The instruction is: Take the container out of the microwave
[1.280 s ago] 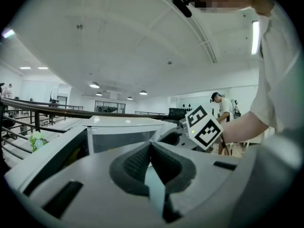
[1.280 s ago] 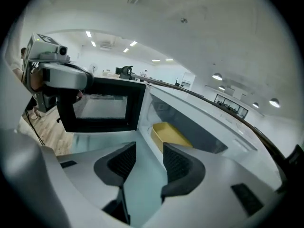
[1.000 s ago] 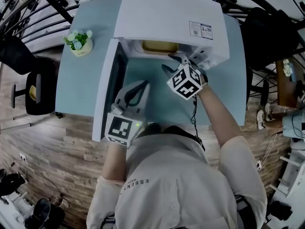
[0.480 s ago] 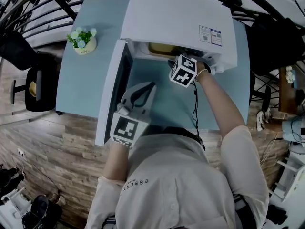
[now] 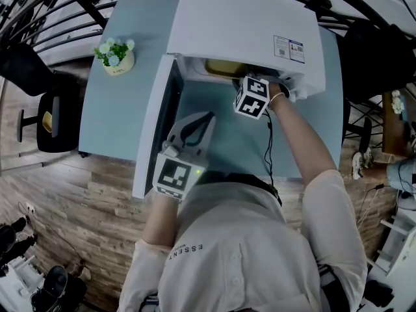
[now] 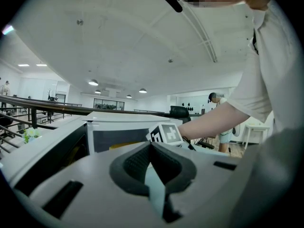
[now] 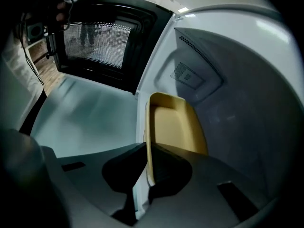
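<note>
A white microwave [image 5: 240,25] stands on the pale blue table [image 5: 114,116] with its door [image 5: 156,129] swung open to the left. A yellow container [image 7: 175,127] sits inside the cavity; only its front edge [image 5: 224,67] shows from the head. My right gripper [image 7: 146,148] reaches into the opening, under its marker cube [image 5: 252,97]. Its jaws are closing, with the container's near rim between the pads. My left gripper [image 5: 207,117] hovers low over the table beside the door, shut and empty, pointing at the microwave [image 6: 118,132].
A small pot of flowers [image 5: 116,54] stands on the table's far left corner. A dark chair [image 5: 52,122] is off the table's left side on the wooden floor. Black railings run behind the microwave.
My right gripper went from wide open in front of the opening down into the cavity, and its jaws closed onto the container's rim. The left gripper stayed put.
</note>
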Tool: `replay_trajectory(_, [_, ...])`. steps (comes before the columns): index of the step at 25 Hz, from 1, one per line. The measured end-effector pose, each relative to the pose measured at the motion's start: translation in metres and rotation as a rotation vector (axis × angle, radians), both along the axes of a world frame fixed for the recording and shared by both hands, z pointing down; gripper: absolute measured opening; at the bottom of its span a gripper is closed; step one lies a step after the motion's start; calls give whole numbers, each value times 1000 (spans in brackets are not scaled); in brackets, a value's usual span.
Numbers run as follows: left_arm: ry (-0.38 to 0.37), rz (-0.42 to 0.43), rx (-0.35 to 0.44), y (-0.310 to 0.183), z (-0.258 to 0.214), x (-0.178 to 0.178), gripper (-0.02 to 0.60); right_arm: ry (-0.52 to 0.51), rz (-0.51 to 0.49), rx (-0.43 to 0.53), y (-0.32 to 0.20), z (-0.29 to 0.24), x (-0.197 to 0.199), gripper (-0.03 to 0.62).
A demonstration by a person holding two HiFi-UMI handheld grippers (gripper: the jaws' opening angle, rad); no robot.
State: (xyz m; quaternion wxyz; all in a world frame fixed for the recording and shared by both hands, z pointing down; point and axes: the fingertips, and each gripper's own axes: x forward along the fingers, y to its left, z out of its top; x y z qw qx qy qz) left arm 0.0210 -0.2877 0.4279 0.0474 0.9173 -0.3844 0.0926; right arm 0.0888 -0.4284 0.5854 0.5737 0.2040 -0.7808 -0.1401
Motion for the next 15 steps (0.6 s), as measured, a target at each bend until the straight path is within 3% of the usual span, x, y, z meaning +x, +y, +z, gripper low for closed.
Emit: replay_trajectory(15, [12, -17, 29, 25, -22, 1, 2, -152, 39, -51, 66, -31, 8, 29])
